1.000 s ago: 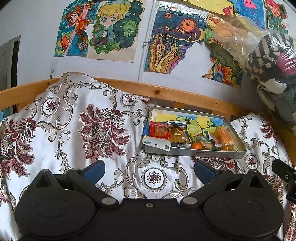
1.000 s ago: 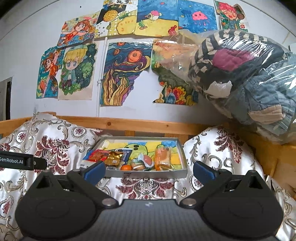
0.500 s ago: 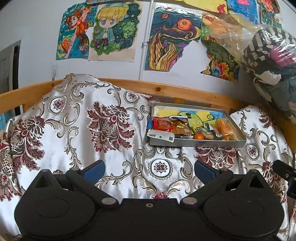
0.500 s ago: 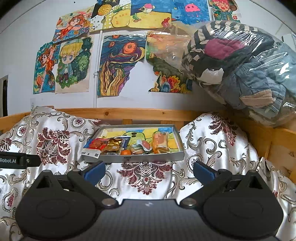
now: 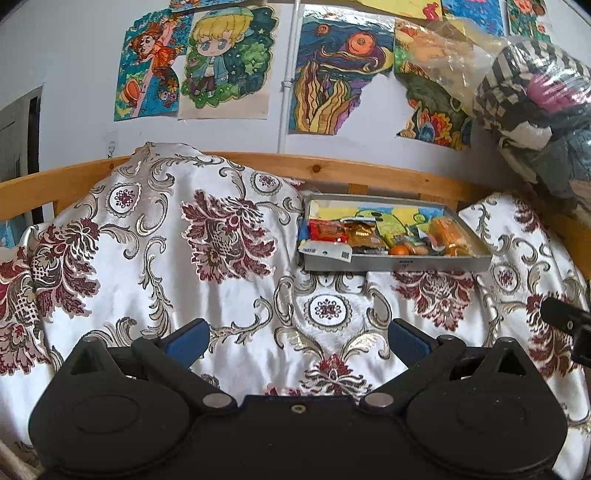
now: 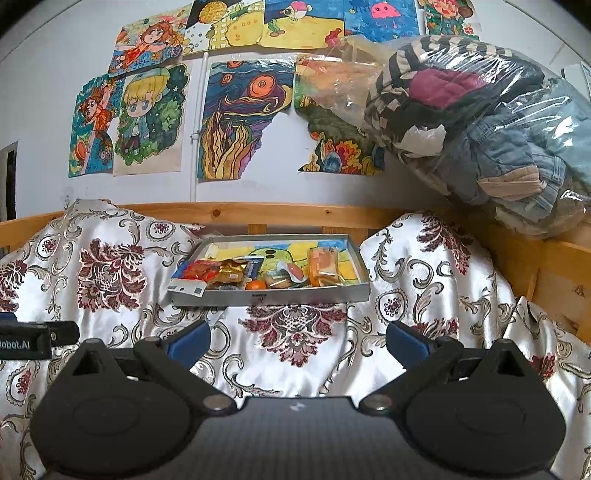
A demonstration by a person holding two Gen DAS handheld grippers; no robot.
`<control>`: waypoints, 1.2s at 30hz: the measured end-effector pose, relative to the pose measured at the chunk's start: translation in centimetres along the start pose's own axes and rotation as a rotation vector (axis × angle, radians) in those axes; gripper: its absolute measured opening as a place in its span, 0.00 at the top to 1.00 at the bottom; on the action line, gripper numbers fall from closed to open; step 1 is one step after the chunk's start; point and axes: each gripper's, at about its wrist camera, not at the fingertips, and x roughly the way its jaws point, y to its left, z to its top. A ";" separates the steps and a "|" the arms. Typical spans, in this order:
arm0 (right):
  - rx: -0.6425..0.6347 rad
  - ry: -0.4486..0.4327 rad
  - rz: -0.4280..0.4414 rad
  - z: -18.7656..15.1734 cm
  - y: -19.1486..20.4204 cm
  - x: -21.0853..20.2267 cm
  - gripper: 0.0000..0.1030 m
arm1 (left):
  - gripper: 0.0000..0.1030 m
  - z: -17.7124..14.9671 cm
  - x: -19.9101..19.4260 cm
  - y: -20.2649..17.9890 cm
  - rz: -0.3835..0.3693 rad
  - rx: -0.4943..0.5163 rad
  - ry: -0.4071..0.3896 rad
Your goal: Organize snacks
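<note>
Both of your grippers have drawn back from the gray tray [image 6: 271, 295] over the last second, so the snacks [image 6: 258, 275] piled along its near side now sit well out of reach on the patterned bedcover [image 5: 229, 295]. Your left gripper [image 5: 295, 338] and right gripper [image 6: 297, 338] hang level and side by side, pointing at the tray, jaws spread wide and holding nothing.

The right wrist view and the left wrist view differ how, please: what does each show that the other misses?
Only the right wrist view shows the top row of drawings and the whole clear plastic bag of folded clothes. Only the left wrist view shows the dark doorway at far left. Both show the shallow grey snack tray on the floral satin cover and an open hand-held gripper.
</note>
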 end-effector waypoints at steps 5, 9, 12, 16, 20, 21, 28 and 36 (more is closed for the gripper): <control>0.012 0.031 -0.008 -0.6 -0.2 0.6 0.00 | 0.01 -0.3 0.1 -0.3 0.003 0.022 0.002; 0.010 0.067 -0.004 -1.1 -0.1 1.1 0.00 | 0.01 -0.6 0.3 -0.4 0.004 0.026 0.022; 0.004 0.072 0.000 -1.3 0.0 1.2 0.00 | 0.01 -0.9 0.6 -0.5 0.000 0.035 0.052; 0.008 0.089 0.010 -1.5 -0.1 1.4 0.00 | 0.01 -1.2 0.9 -0.7 0.009 0.046 0.089; 0.005 0.098 0.011 -1.6 -0.1 1.4 0.00 | 0.01 -1.4 0.9 -0.7 0.010 0.046 0.097; 0.002 0.098 0.012 -1.6 -0.1 1.3 0.00 | 0.01 -1.4 0.9 -0.7 0.011 0.047 0.097; -0.008 0.119 0.021 -1.7 0.0 1.6 0.00 | 0.01 -1.5 1.0 -0.8 0.012 0.058 0.116; 0.005 0.128 0.022 -1.8 -0.2 1.8 0.00 | 0.01 -1.6 1.4 -0.9 0.016 0.068 0.137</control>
